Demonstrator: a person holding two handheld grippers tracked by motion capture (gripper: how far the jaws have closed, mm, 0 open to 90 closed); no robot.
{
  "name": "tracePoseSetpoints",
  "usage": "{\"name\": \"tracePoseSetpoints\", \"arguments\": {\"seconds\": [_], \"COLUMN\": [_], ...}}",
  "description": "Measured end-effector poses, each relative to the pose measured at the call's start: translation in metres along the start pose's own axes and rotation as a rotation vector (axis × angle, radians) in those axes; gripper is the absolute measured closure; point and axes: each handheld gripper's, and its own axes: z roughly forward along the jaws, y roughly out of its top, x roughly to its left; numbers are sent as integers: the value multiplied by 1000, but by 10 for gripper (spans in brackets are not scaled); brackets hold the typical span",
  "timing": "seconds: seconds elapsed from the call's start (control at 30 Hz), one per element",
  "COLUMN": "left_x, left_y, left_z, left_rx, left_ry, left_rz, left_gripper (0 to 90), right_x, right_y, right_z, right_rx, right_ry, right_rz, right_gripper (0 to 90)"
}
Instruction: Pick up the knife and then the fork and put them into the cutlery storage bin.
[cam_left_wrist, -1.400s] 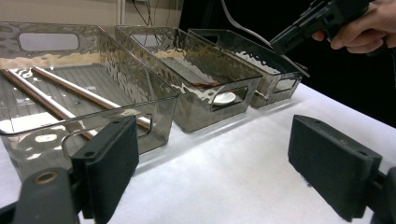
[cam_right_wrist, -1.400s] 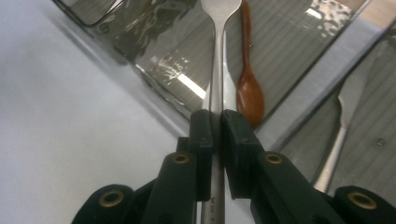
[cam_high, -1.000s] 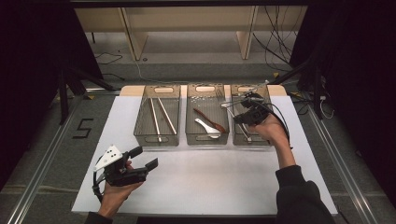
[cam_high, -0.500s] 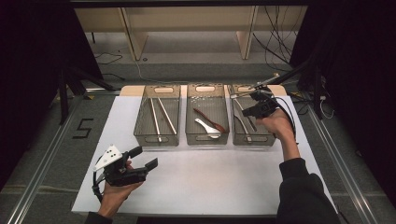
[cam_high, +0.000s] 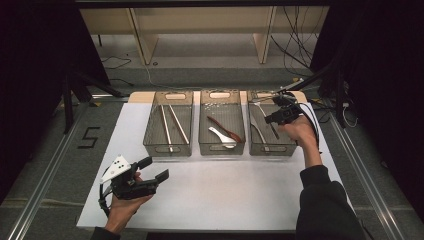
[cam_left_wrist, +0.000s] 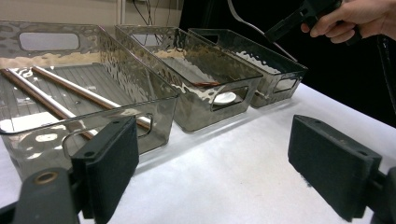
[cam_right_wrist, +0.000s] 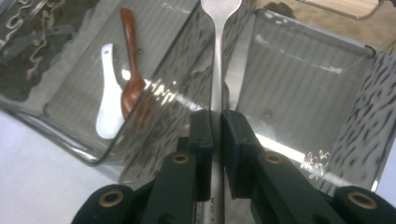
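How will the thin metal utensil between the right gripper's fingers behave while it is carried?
The thin metal utensil looks stiff, so probably no bending. Its polished handle, pinched narrowly by the right gripper, might slip or pivot.

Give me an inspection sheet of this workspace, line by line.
Surface: white table top, bare near the person.
Job's things: metal utensil gripped by its handle, above the right bin.
Clutter: chopsticks in the left bin; white spoon and brown spoon in the middle bin.
Grippers: right claw shut on the utensil; left claw open, holding nothing.
Cables: loose cables on the floor behind.
Surroundings: wooden frame, dark curtains.
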Motion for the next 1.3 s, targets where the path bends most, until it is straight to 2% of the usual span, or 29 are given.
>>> {"name": "tracePoseSetpoints", "arguments": {"seconds": [0.63,0.8,1.3], "left_x": [0,0,0], "left_y": [0,0,0], "left_z": [0,0,0], "left_rx": [-1,0,-1], "left_ry": [0,0,0], "left_rz": [0,0,-1], "left_gripper": [160,160,160], "right_x": [-10,-11,-14], "right_y": [-7,-9,-14], "right_z": [10,13,23], "right_rx": [-9,-10,16], "right_ry": [-33,-46,-54], "right_rz": [43,42,62], "right_gripper": [830,829,827]}}
